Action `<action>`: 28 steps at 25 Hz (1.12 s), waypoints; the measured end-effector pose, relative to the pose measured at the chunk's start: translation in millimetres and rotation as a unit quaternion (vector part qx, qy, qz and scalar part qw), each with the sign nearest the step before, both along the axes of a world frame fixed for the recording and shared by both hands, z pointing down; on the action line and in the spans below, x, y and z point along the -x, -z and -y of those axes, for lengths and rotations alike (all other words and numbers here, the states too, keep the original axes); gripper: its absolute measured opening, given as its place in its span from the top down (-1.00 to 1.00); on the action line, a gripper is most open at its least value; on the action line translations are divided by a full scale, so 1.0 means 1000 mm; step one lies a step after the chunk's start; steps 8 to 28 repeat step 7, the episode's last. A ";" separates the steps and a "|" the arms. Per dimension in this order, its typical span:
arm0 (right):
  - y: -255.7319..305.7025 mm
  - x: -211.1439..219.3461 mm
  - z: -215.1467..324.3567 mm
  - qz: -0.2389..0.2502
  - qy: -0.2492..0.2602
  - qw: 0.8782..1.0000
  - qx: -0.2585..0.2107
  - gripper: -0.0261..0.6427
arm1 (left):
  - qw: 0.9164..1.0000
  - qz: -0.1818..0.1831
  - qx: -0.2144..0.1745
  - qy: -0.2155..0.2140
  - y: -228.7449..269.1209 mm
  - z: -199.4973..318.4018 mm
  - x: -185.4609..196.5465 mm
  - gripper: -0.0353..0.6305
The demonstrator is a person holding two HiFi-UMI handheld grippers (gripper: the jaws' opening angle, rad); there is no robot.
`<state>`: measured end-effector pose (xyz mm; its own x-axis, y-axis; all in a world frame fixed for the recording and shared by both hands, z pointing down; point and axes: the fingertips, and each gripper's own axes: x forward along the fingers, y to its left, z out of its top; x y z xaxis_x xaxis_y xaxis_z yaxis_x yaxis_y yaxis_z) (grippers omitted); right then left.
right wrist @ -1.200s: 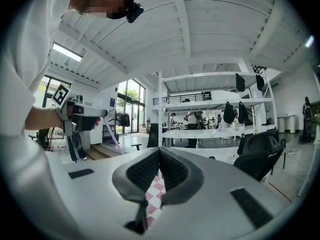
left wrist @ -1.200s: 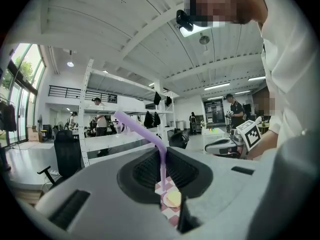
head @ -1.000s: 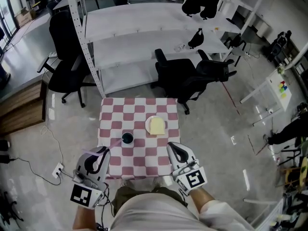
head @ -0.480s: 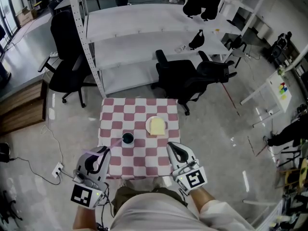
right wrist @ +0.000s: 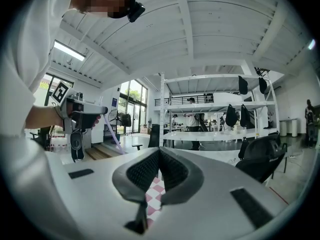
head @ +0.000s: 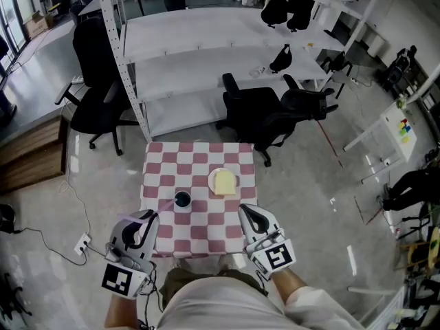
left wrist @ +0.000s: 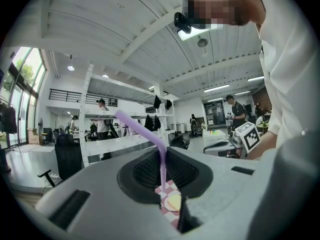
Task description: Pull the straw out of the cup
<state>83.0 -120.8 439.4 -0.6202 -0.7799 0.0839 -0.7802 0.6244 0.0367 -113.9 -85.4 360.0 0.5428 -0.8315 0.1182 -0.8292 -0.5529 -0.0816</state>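
A dark cup stands on the checkered table, left of centre. My left gripper hangs at the table's front left corner, shut on a pale purple bendy straw. The straw runs up between the jaws and its bent top leans to the upper left. In the head view the straw shows as a faint streak beside the cup; I cannot tell whether its end touches the cup. My right gripper hovers at the front right corner, jaws shut with nothing between them. In the right gripper view, the left gripper shows at left.
A white plate with a yellow slice sits right of the cup. Behind the table stand black office chairs and a white shelving rack. More chairs and a cable lie on the floor at left.
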 end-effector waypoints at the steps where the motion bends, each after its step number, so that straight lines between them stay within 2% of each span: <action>1: 0.000 0.000 0.000 0.000 0.000 1.000 -0.001 0.91 | 1.000 0.000 -0.001 -0.001 0.000 0.000 0.000 0.79; 28: 0.000 -0.002 0.000 -0.003 0.000 1.000 0.000 0.91 | 1.000 0.001 -0.001 -0.002 0.003 -0.002 -0.003 0.79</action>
